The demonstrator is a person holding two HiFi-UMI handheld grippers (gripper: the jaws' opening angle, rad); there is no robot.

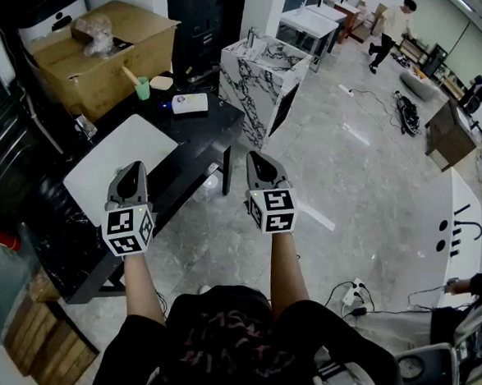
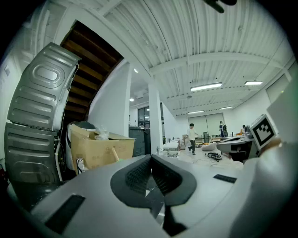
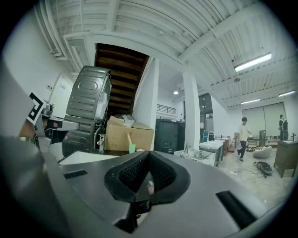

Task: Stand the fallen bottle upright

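No bottle shows in any view. In the head view my left gripper (image 1: pixel 134 169) is held above the near part of a white mat (image 1: pixel 112 158) on the black table (image 1: pixel 198 129). Its jaws are shut, with nothing between them. My right gripper (image 1: pixel 256 159) hangs over the floor just right of the table, also shut and empty. In the left gripper view the left gripper (image 2: pixel 150 157) has its jaws meeting at the tips, pointing level across the room. In the right gripper view the right gripper (image 3: pixel 148 153) looks the same.
At the table's far end stand a green cup (image 1: pixel 142 88) with a wooden stick, a white device (image 1: pixel 189 103) and a large cardboard box (image 1: pixel 103 52). A marble-patterned block (image 1: pixel 255 73) stands beyond. A person (image 1: pixel 392 33) walks far off. Cables (image 1: pixel 355 296) lie on the floor.
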